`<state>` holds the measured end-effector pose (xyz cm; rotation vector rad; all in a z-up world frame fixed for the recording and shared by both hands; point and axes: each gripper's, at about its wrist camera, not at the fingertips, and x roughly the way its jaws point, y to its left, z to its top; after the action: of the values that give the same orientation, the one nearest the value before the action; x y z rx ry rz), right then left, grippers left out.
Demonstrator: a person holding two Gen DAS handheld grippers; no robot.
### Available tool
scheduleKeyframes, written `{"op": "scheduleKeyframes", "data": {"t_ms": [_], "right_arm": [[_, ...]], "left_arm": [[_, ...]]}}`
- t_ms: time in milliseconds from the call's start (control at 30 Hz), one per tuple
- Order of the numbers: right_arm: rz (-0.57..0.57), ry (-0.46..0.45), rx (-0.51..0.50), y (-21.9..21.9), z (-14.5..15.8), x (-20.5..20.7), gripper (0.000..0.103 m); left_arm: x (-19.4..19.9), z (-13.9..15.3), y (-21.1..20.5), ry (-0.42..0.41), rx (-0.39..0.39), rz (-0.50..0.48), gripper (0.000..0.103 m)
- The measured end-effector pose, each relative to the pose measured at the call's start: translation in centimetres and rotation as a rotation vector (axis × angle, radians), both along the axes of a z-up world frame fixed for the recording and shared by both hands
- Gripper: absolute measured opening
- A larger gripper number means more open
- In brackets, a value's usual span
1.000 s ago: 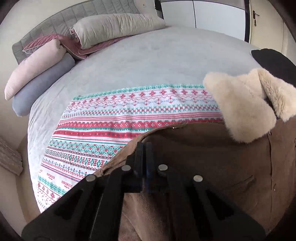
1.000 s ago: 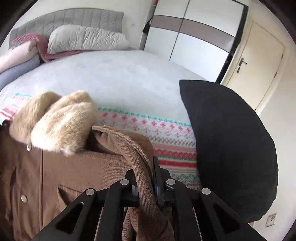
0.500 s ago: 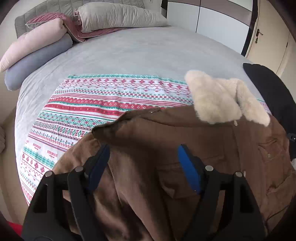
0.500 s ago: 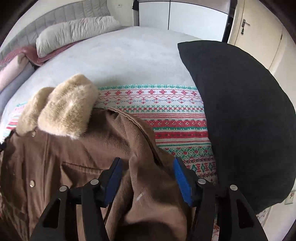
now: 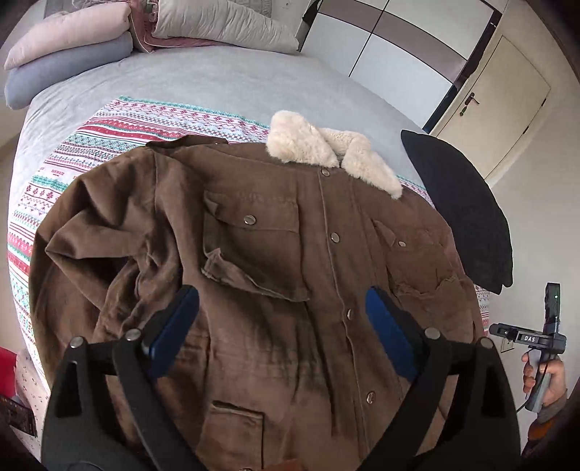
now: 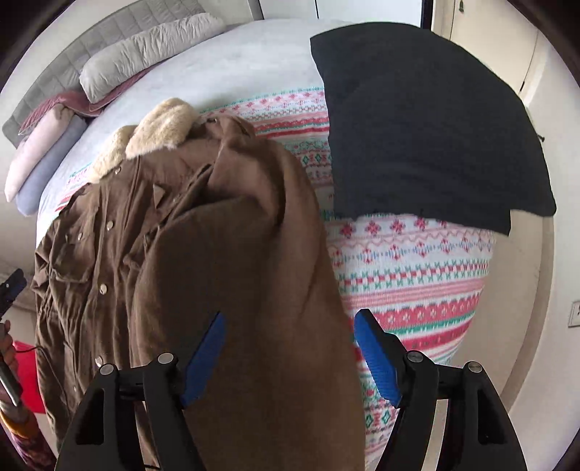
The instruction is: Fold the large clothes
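Observation:
A brown jacket (image 5: pixel 290 261) with a cream fleece collar (image 5: pixel 326 155) lies front up on a patterned blanket (image 5: pixel 119 126) on the bed. Both sleeves are folded inward over its front. My left gripper (image 5: pixel 281 308) is open and empty above the jacket's lower front. My right gripper (image 6: pixel 288 333) is open and empty above the folded right sleeve (image 6: pixel 246 275). The jacket also shows in the right wrist view (image 6: pixel 101 253), with the collar (image 6: pixel 156 134) at its far end.
A black cushion (image 6: pixel 417 119) lies on the bed's right side, also in the left wrist view (image 5: pixel 467 206). Pillows (image 5: pixel 217 21) and rolled bedding (image 5: pixel 69 47) are at the headboard. A wardrobe (image 5: pixel 391 61) and a door (image 5: pixel 500 98) stand beyond the bed.
Both grippers were shut on the jacket's shoulders or sleeves a second ago. They opened, let the fabric drop onto the jacket, and pulled back and up from it.

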<state>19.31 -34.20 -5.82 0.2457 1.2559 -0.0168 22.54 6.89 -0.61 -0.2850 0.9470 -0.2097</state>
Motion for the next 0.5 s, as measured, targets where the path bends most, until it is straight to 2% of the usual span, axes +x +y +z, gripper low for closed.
{"op": "scheduleKeyframes", "data": {"t_ms": [67, 133, 200, 267, 300, 333, 367, 400, 433, 500], "right_arm": [[0.008, 0.031, -0.004, 0.1, -1.7, -1.2, 0.074], [0.009, 0.060, -0.059, 0.3, -3.3, -1.9, 0.074], [0.012, 0.099, -0.095, 0.4, -5.3, -2.3, 0.074], [0.012, 0.090, -0.113, 0.5, -6.4, -2.7, 0.070], [0.027, 0.074, -0.152, 0.8, -6.3, -2.8, 0.053], [0.049, 0.074, -0.164, 1.1, -6.1, -2.7, 0.012], [0.049, 0.083, -0.145, 1.0, -5.7, -2.7, 0.005], [0.042, 0.086, -0.164, 1.0, -5.0, -2.6, 0.004], [0.046, 0.078, -0.214, 1.1, -3.9, -2.5, 0.004], [0.050, 0.024, -0.382, 1.5, -0.8, -2.2, 0.004]], "left_arm": [[-1.3, -0.8, -1.1, -0.011, -0.035, -0.014, 0.094], [-1.9, -1.9, -2.1, -0.039, -0.052, -0.030, 0.094], [-2.6, -3.4, -2.8, -0.077, -0.054, -0.022, 0.094], [-2.6, -4.2, -3.7, -0.054, -0.029, -0.021, 0.094], [-2.4, -4.3, -4.1, -0.052, -0.031, -0.045, 0.094], [-2.4, -4.2, -4.4, -0.073, -0.039, -0.071, 0.094], [-2.5, -4.2, -4.5, -0.098, -0.034, -0.080, 0.094], [-2.7, -4.2, -4.7, -0.111, -0.016, -0.072, 0.094], [-2.7, -4.3, -4.7, -0.110, -0.002, -0.065, 0.094], [-2.7, -4.5, -4.7, -0.096, -0.005, -0.078, 0.094]]}}
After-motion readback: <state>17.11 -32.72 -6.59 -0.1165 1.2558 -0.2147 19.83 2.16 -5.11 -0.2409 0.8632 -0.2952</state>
